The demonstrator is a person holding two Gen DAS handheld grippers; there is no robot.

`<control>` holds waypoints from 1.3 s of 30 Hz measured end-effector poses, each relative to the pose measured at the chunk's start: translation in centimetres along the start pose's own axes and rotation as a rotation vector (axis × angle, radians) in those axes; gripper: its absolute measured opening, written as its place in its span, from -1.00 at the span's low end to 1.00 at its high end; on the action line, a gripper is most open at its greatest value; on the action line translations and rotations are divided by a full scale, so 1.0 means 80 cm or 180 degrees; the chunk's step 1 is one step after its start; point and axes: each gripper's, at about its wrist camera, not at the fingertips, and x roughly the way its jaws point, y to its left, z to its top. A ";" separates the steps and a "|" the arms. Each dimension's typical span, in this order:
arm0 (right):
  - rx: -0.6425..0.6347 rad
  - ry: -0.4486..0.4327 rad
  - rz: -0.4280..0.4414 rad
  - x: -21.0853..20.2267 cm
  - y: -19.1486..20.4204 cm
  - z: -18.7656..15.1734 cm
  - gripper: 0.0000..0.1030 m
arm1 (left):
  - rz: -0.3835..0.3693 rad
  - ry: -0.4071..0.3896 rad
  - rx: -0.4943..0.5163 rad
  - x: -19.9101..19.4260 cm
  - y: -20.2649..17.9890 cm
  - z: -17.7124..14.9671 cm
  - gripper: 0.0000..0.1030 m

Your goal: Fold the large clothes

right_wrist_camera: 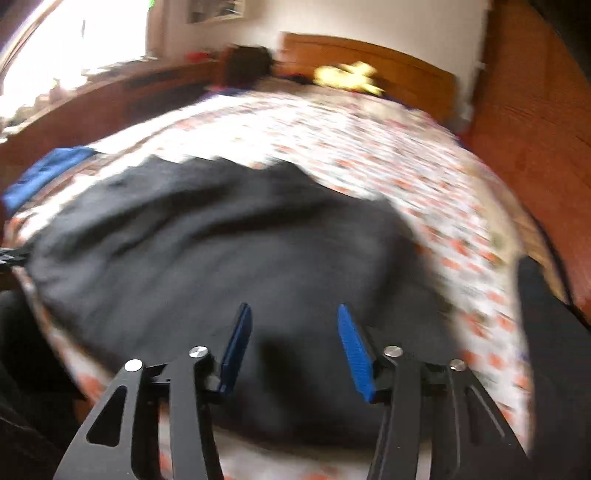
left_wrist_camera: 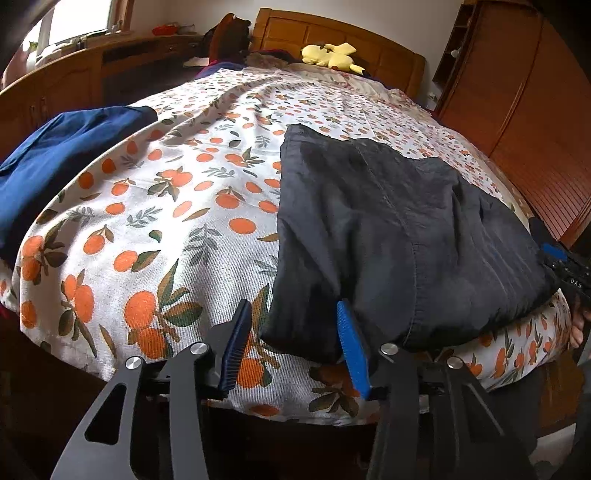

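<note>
Lying across the near right part of a bed, a large dark charcoal garment of soft creased fabric (left_wrist_camera: 388,229) is resting folded over on a white bedspread printed with oranges and green leaves (left_wrist_camera: 177,206), its near edge reaching almost to the foot of the bed. In the left wrist view the left gripper (left_wrist_camera: 295,343), black-armed with blue ribbed pads, is pointing down at the garment's near left corner; its jaws are standing partly apart, the right pad is sitting against the folded corner and the left pad is hanging over bare bedspread, so nothing is being pinched between them. At the far right edge of that view the right gripper (left_wrist_camera: 567,266) is showing only in part, beside the garment's right end. The right wrist view is heavily blurred: the right gripper's jaws are standing partly apart above the dark cloth, and whether the pads are touching it cannot be told. A crumpled royal-blue garment (left_wrist_camera: 55,162) is lying at the bed's left edge, well apart from the dark one. A yellow plush toy (left_wrist_camera: 330,55) is resting by the wooden headboard (left_wrist_camera: 325,31)
</note>
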 end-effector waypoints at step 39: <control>-0.0135 -0.0078 0.0959 0.026 0.114 -0.005 0.17 | -0.0320 -0.0710 0.0470 -0.089 -0.120 0.075 -0.90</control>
